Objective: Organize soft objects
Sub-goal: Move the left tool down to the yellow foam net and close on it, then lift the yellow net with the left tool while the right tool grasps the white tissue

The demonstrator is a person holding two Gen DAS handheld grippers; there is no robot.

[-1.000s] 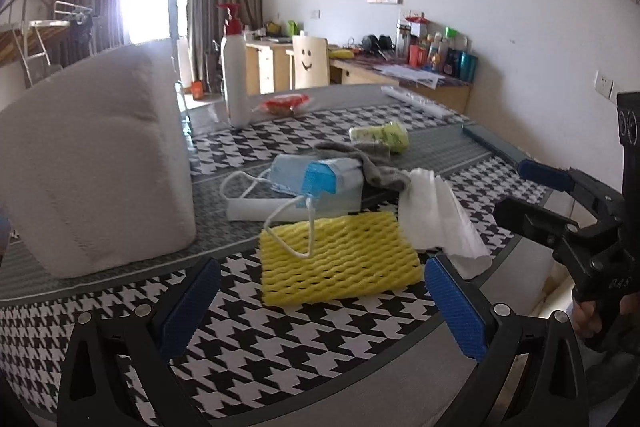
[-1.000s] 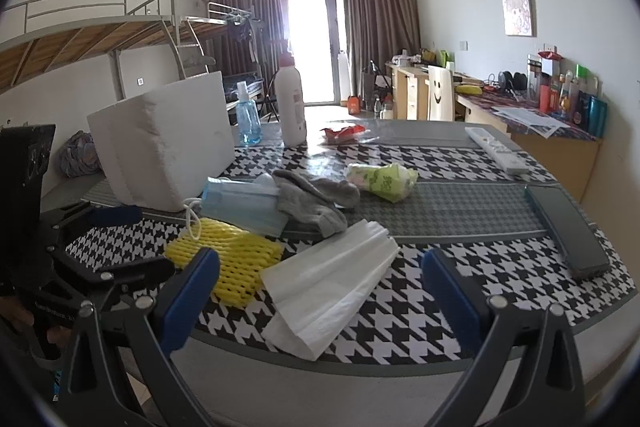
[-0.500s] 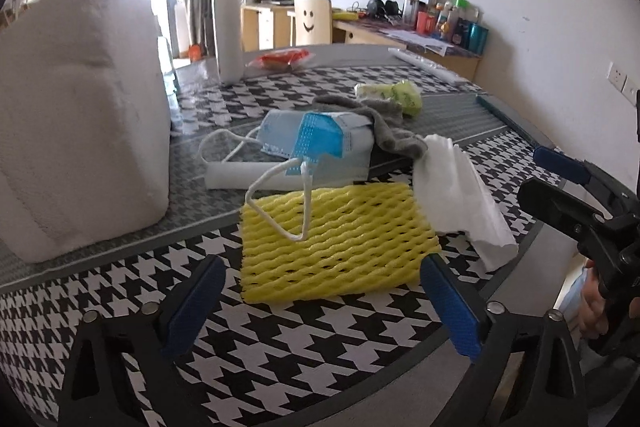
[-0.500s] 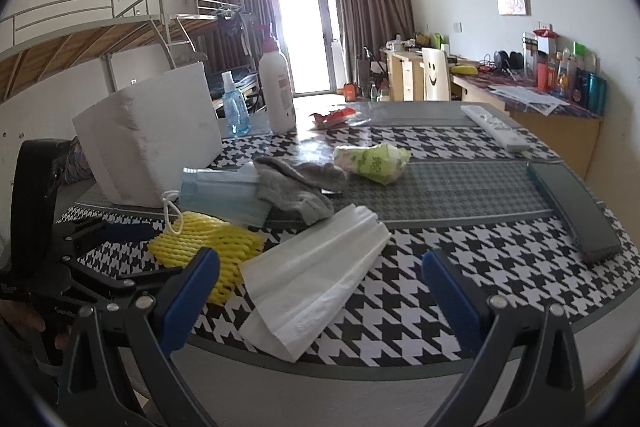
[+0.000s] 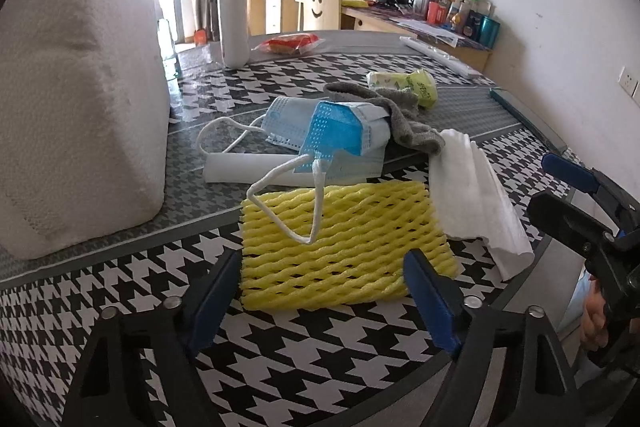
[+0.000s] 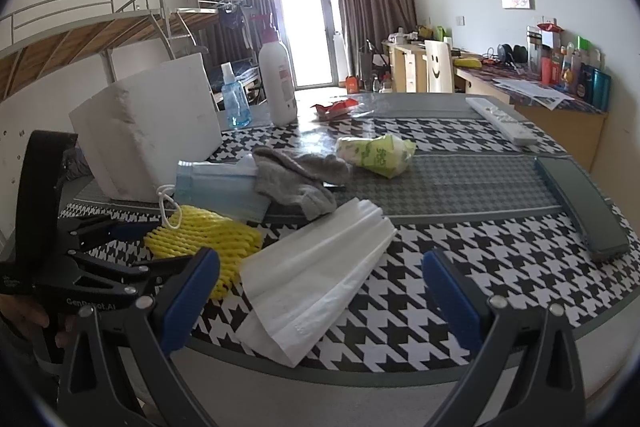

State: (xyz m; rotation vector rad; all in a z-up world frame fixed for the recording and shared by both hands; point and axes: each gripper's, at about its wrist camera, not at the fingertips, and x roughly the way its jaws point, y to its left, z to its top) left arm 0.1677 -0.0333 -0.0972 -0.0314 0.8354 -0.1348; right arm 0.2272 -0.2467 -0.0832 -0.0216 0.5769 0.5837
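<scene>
A yellow foam net lies near the table's front edge, with a blue face mask just behind it and one ear loop draped on it. A grey sock and a folded white tissue stack lie to the right. My left gripper is open, its pads straddling the net's near edge. My right gripper is open, just in front of the tissue stack. The net, mask and sock also show in the right wrist view.
A big white foam block stands at the left. A white pump bottle, a red snack bag and a green tissue pack lie further back. A white remote and grey case lie at the right.
My left gripper has moved forward and down to the yellow net, and its jaws now stand narrower. My right gripper has moved slightly closer to the tissue stack.
</scene>
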